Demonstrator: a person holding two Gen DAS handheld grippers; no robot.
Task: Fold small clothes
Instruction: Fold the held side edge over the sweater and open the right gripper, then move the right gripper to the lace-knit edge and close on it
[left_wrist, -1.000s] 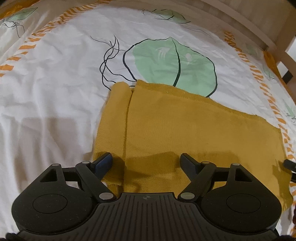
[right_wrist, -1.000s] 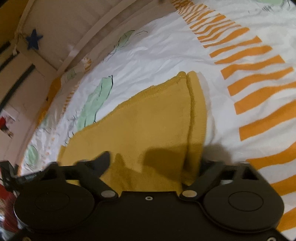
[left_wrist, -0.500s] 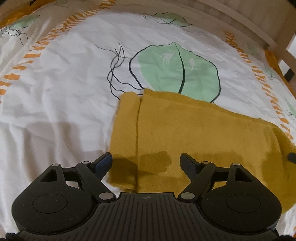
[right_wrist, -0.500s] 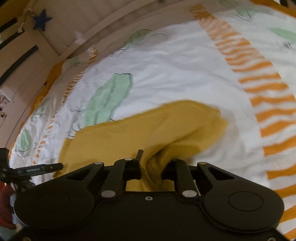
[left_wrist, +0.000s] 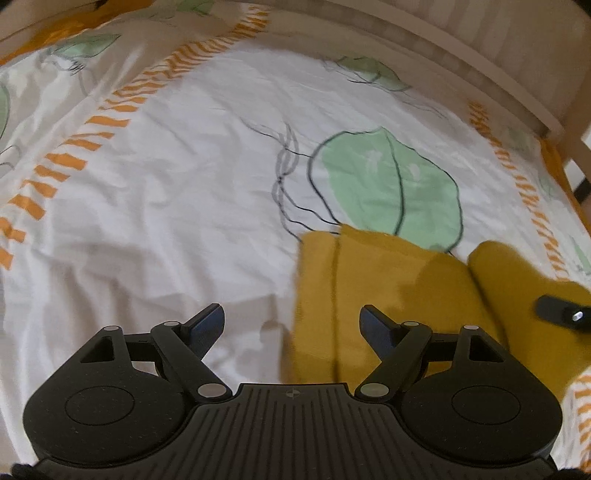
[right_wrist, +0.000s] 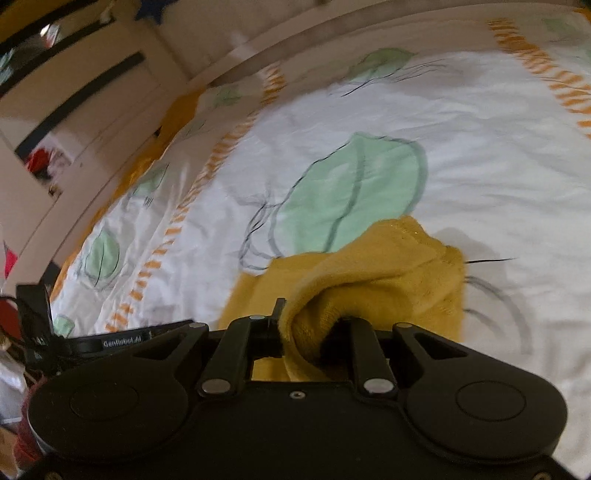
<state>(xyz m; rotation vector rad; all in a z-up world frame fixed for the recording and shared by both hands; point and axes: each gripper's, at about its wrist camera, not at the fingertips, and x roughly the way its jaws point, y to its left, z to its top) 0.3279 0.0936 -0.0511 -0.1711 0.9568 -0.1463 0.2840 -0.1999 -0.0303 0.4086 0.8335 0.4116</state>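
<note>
A mustard-yellow knit garment (left_wrist: 399, 295) lies on the white leaf-print bed sheet (left_wrist: 166, 206). My left gripper (left_wrist: 291, 325) is open and empty, just above the sheet at the garment's left edge. My right gripper (right_wrist: 310, 328) is shut on a bunched edge of the same garment (right_wrist: 369, 280) and holds that end lifted and folded over toward the left. One of its fingers (left_wrist: 557, 308) shows at the right edge of the left wrist view, over the raised fold.
The sheet has green leaf prints (left_wrist: 388, 184) and orange striped borders (left_wrist: 74, 155). A pale wooden bed rail (left_wrist: 461, 62) runs along the far side. The left gripper's body (right_wrist: 110, 341) shows at the left of the right wrist view.
My right gripper closed on the garment's right edge, lifted it and carried it leftward over the rest. My left gripper shifted left, still open, so the garment now lies to its right.
</note>
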